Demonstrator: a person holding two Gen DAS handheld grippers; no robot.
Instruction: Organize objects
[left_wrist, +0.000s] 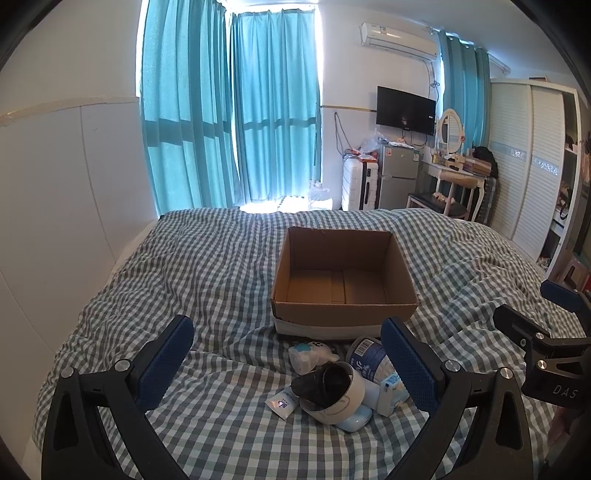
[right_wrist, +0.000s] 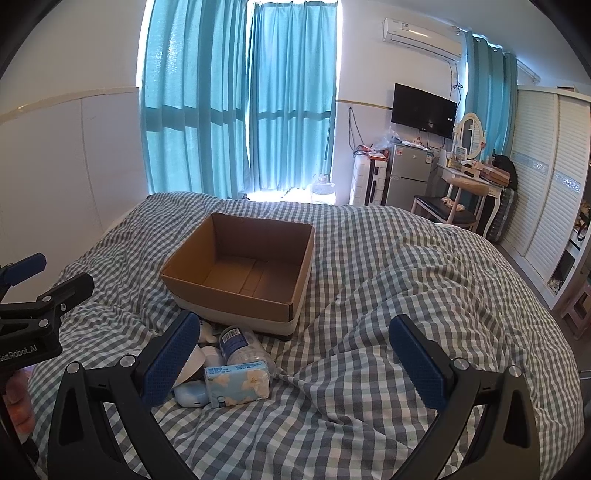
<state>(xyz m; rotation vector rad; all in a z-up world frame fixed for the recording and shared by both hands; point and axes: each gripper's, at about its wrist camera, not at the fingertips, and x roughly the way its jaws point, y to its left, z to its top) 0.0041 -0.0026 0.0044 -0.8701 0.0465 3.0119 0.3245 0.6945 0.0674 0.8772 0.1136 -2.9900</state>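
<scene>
Part of the little pile of things is hard to see, because the left gripper (left_wrist: 287, 363) has one blue finger pad (left_wrist: 408, 363) in front of the pile's 3 o'clock side in the left wrist view, and in the right wrist view the right gripper (right_wrist: 294, 358) hides the pile's 9 o'clock side with its own blue pad (right_wrist: 170, 360). The round white cup (left_wrist: 332, 393) lies tipped over with something dark inside, and I cannot tell what the dark thing is. Under it sits a pale blue case (left_wrist: 352, 419), half hidden. At 11 o'clock from the cup lies a small white toy (left_wrist: 312, 355) with a face. At 2 o'clock from the cup lies a clear bottle (right_wrist: 240, 345) with a blue label and a bar code. A tissue pack (right_wrist: 238, 384) in light blue with flowers lies just beside the bottle. A tiny white packet (left_wrist: 282, 400) lies flat at 9 o'clock from the cup. All these things sit close together on the checked bed cover (left_wrist: 184, 266), right in front of the cardboard box (left_wrist: 343, 273). The box is open on top and has nothing in it. Both grippers have their fingers spread wide apart and hold nothing.
</scene>
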